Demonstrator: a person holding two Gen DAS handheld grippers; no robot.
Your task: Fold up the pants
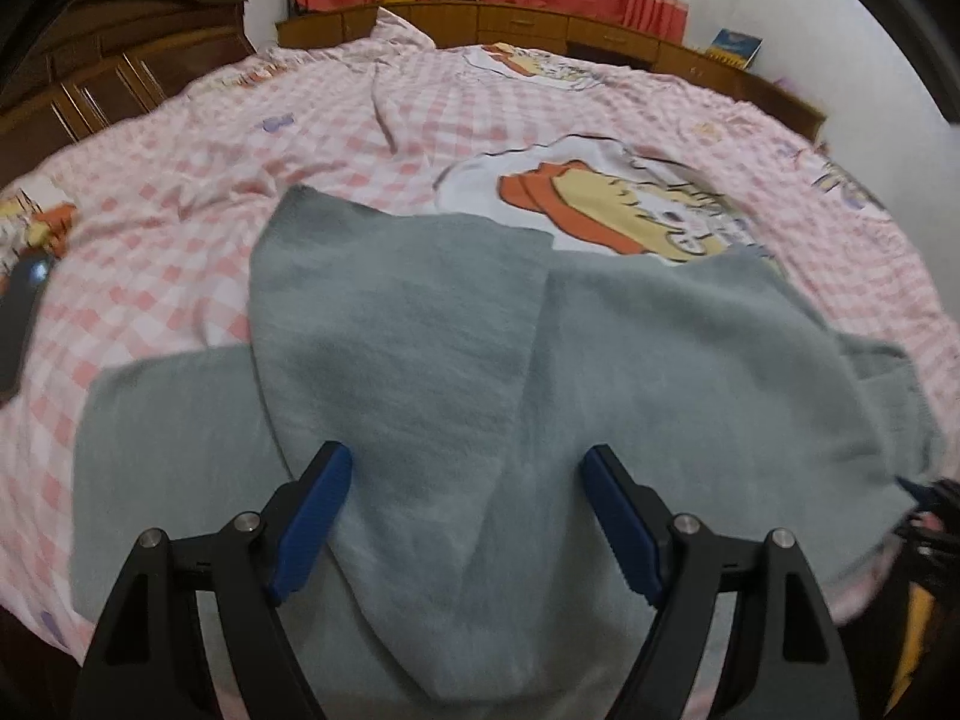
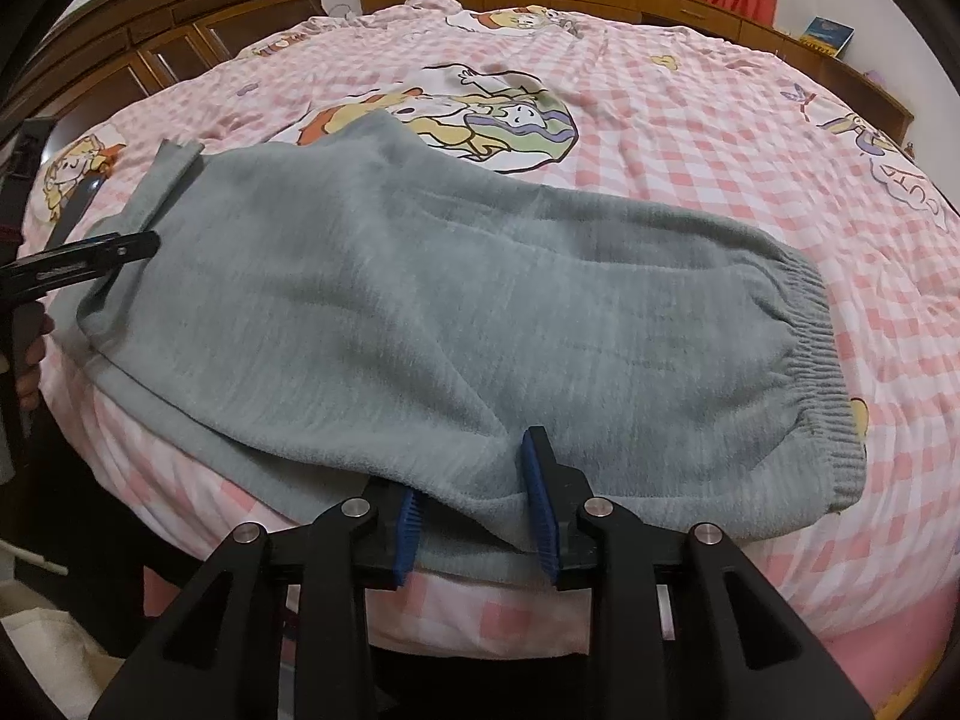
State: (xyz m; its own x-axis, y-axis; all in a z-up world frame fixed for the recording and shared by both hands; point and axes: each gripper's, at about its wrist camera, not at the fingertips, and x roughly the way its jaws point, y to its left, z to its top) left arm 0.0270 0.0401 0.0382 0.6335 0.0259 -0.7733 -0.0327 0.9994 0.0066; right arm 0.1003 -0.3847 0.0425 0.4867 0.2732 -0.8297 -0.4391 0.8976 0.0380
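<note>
Seen first from the left wrist, the grey pants lie across the near part of the bed, over its pink checked cover, with one layer folded over another. The left tool hangs just above the cloth with its blue pads spread wide and nothing gripped between them. At the right edge a bit of the right tool shows, blurred. From the right wrist, the pants stretch left to right along the near edge of the bed, with the ribbed waistband on the right. The right tool stands partly open, a fold of the near hem lying between its pads; whether they press it I cannot tell. Far left, the left tool points at the pants' left end.
</note>
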